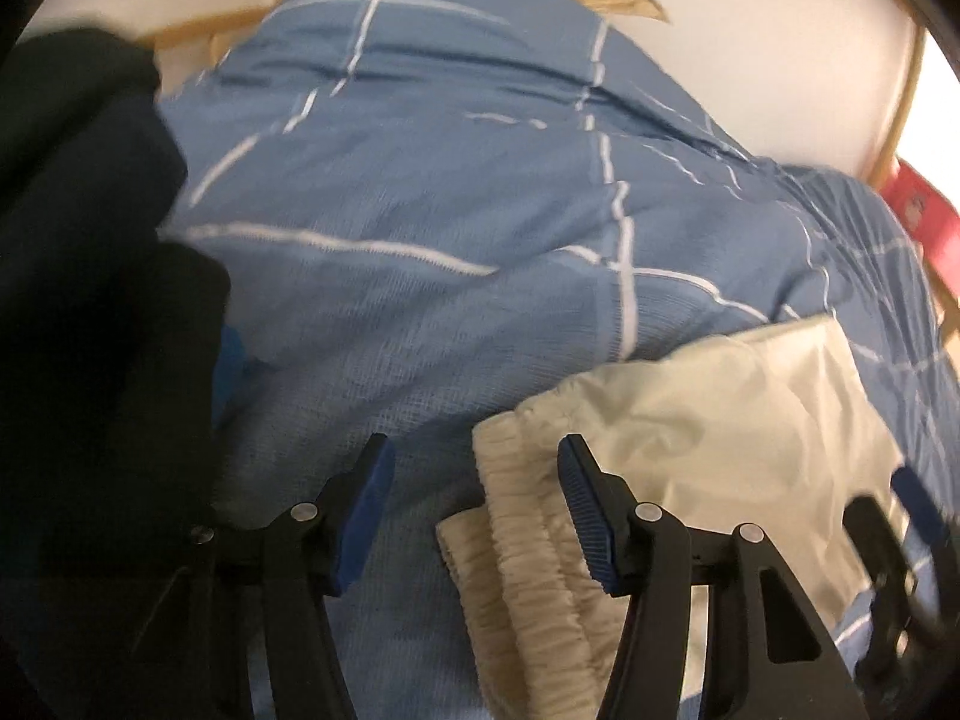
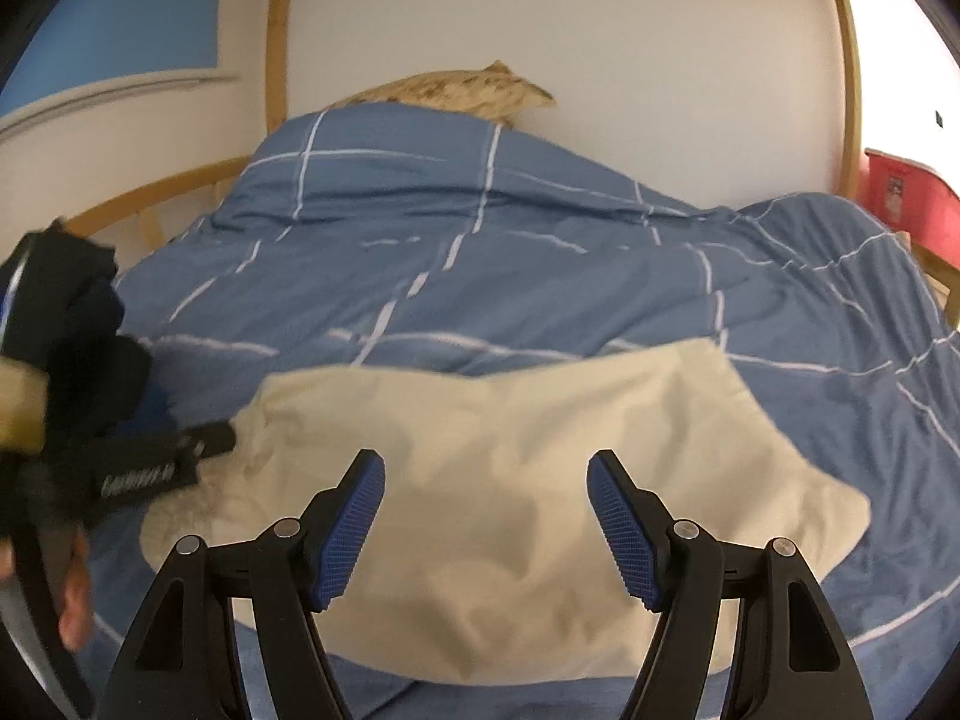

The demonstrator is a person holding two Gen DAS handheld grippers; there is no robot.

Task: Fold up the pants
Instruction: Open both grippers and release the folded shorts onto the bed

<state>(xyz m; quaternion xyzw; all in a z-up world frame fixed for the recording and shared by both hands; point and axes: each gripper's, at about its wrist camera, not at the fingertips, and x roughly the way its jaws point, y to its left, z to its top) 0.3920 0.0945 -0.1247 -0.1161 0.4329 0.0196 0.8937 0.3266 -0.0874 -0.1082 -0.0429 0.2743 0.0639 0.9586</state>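
Cream pants lie folded into a compact shape on the blue checked duvet. In the left wrist view the pants show their gathered elastic waistband at the near left end. My left gripper is open, its jaws wide apart over the waistband edge, holding nothing. It also shows in the right wrist view at the left end of the pants. My right gripper is open above the middle of the pants, empty.
A pile of dark clothes lies on the left side of the bed. A patterned pillow rests at the head by the white wall. A wooden bed frame surrounds the bed. A red box stands at the right.
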